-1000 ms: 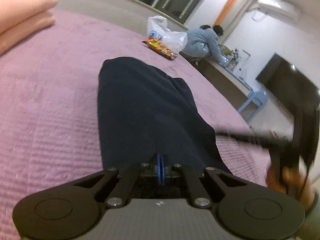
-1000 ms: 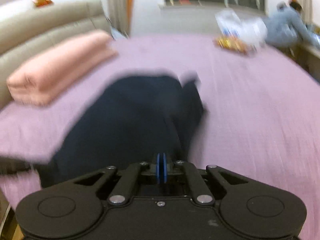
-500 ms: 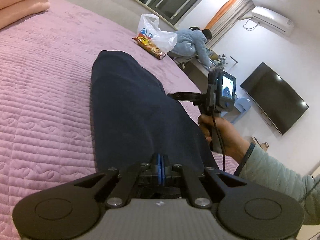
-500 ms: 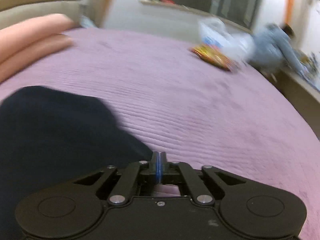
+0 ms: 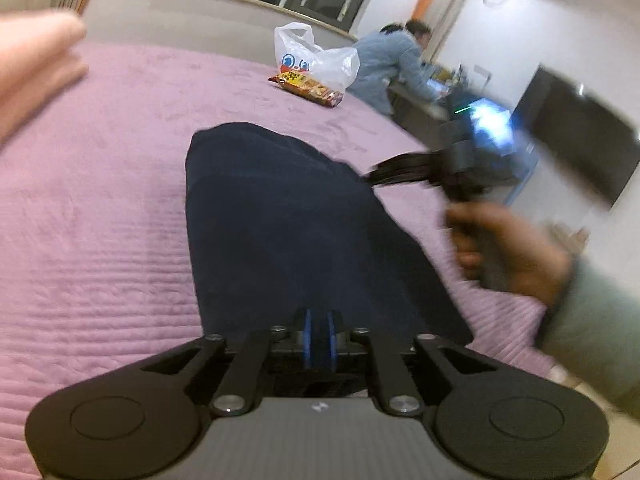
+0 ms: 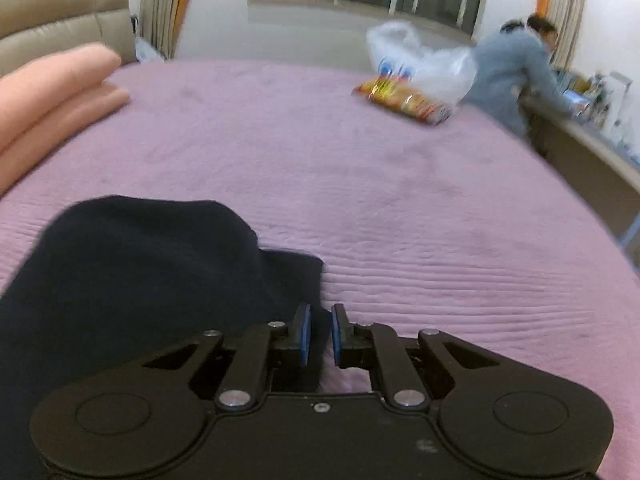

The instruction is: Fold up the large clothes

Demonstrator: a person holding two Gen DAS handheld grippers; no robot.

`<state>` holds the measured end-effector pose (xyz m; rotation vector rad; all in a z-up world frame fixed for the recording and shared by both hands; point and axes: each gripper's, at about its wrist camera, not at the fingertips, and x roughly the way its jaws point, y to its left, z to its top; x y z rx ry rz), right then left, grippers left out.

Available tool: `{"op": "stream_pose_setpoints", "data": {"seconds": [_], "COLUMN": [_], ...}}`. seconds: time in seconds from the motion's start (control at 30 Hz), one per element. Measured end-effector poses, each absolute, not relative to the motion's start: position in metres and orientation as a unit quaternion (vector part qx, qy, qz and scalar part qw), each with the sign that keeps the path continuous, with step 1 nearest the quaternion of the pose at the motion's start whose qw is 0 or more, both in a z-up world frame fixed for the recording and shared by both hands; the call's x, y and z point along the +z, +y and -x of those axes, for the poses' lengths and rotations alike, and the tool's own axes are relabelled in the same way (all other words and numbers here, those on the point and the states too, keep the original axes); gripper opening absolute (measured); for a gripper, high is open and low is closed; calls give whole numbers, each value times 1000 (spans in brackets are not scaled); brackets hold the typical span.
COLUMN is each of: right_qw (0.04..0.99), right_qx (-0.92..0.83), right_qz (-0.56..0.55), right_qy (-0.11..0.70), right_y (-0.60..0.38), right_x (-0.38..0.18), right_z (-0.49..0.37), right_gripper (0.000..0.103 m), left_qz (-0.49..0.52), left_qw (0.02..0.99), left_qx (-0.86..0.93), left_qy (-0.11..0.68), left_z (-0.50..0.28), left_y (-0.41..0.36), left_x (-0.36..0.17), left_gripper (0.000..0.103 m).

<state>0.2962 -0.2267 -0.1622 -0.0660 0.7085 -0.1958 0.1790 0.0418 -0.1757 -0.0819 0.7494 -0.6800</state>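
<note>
While the dark navy garment [image 5: 296,224] is lying in a long folded strip on the purple bedspread [image 5: 100,220], running from 6 o'clock up toward 12 in the left wrist view, I am logging both claws. My left gripper [image 5: 319,334] is sitting at the strip's near end, blue pads slightly parted with dark cloth showing between them; whether it is pinching I cannot tell. My right gripper [image 6: 319,334] is standing released, a clear gap between its pads, with the garment's corner [image 6: 296,272] just ahead at 11 o'clock and nothing gripped. Other items: plastic bag [image 5: 316,56] and snack packet [image 5: 306,88] at 12 o'clock, folded pink blanket [image 6: 52,96] at 10 o'clock, person in blue [image 6: 508,76] at 2 o'clock. Risks, as I am judging them: the right claw may be closing on the top layer only, so the fold peels open when lifted; uneven pulling between the two claws could skew the strip.
</note>
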Motion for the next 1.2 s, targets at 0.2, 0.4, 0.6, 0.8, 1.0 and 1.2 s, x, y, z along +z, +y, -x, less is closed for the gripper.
{"op": "stream_pose_setpoints", "data": {"seconds": [0.2, 0.4, 0.6, 0.8, 1.0, 1.2], "right_qw": [916, 877, 914, 956, 980, 958], "right_qx": [-7, -38, -30, 9, -11, -12], "right_qz": [-10, -50, -24, -23, -15, -31], "right_qy": [402, 477, 403, 291, 198, 285], "right_y": [-202, -210, -197, -165, -147, -139], "right_x": [-156, -160, -85, 4, 62, 31], "right_z": [-185, -119, -75, -11, 36, 3], "right_gripper": [11, 12, 43, 80, 86, 100], "left_qz": [-27, 21, 0, -38, -30, -32], "left_qw": [893, 904, 936, 974, 986, 981], "left_qx": [-277, -256, -198, -142, -138, -135], "left_qy": [353, 342, 289, 173, 87, 133], "left_z": [-146, -102, -53, 2, 47, 39], "left_y": [25, 53, 68, 55, 53, 46], "left_x": [-147, -106, -60, 17, 74, 62], "left_gripper": [13, 22, 28, 56, 103, 103]}}
